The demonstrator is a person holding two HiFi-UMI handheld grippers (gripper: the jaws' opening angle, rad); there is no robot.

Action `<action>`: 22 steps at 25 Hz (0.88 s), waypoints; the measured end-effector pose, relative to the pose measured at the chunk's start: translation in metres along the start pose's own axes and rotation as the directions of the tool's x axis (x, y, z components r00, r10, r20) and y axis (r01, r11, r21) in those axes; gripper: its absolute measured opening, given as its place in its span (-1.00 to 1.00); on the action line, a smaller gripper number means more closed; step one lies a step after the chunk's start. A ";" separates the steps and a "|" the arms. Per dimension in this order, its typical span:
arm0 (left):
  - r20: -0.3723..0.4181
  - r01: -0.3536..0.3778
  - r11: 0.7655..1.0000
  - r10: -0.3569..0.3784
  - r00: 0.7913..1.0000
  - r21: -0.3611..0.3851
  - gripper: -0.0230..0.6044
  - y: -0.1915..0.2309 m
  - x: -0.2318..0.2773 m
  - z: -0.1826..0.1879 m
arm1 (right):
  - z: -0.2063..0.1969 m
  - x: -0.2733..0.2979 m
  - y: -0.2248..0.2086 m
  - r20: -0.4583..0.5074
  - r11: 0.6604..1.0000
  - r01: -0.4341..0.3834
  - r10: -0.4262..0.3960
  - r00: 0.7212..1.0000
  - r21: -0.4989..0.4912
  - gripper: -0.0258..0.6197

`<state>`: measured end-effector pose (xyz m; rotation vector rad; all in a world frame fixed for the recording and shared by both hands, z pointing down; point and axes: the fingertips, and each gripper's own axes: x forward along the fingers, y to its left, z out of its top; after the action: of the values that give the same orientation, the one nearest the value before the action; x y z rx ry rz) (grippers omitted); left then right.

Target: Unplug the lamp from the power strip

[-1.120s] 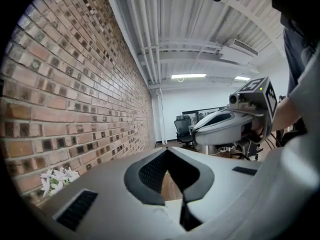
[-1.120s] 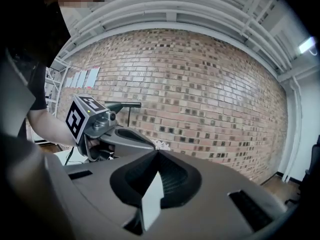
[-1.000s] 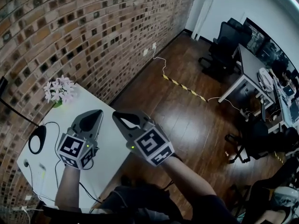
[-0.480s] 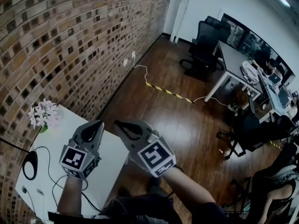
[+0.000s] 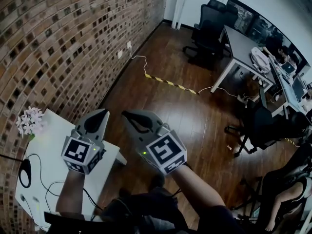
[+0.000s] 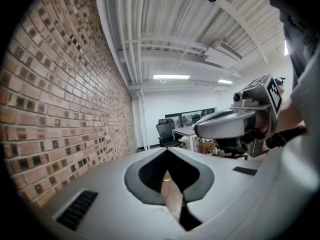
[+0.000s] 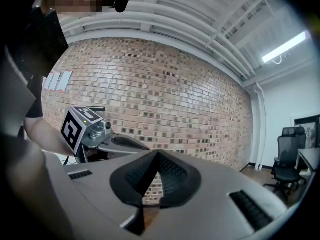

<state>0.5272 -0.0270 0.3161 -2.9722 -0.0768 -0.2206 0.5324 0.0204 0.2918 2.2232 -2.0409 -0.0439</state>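
The left claw point(image 5: 103, 113) and right claw point(image 5: 127, 115) were closed and empty, held near the worktop point(image 5: 48, 135) edge. The lamp point(image 5: 24, 173) and cord point(image 5: 51, 185) lay at the worktop's left end; the plug was not discernible. The plug was judged rigid: grip its body, not the limp cord.

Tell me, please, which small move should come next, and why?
The left claw and right claw are shut, empty and aimed over the floor, away from the lamp; probably swing both left and down toward the table.
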 end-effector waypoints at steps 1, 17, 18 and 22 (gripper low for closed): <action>-0.006 0.001 1.000 -0.001 1.000 0.010 -0.95 -0.006 0.012 0.003 | -0.002 -0.007 -0.012 0.002 1.000 0.001 -0.001 1.000 0.005 -0.92; -0.022 0.060 0.998 -0.060 0.998 0.012 -0.95 -0.093 0.166 0.041 | -0.031 -0.114 -0.178 0.044 0.997 0.077 -0.078 0.996 0.029 -0.92; -0.027 0.069 0.997 -0.069 0.997 0.015 -0.95 -0.097 0.172 0.041 | -0.033 -0.118 -0.185 0.045 0.996 0.088 -0.089 0.995 0.033 -0.92; -0.048 0.092 0.995 -0.091 0.995 0.024 -0.95 -0.104 0.194 0.039 | -0.033 -0.125 -0.211 0.065 0.990 0.135 -0.138 0.988 0.044 -0.92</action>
<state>0.7176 0.0890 0.3238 -2.9388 -0.2094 -0.2986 0.7336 0.1644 0.2935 2.4143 -1.9352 -0.0943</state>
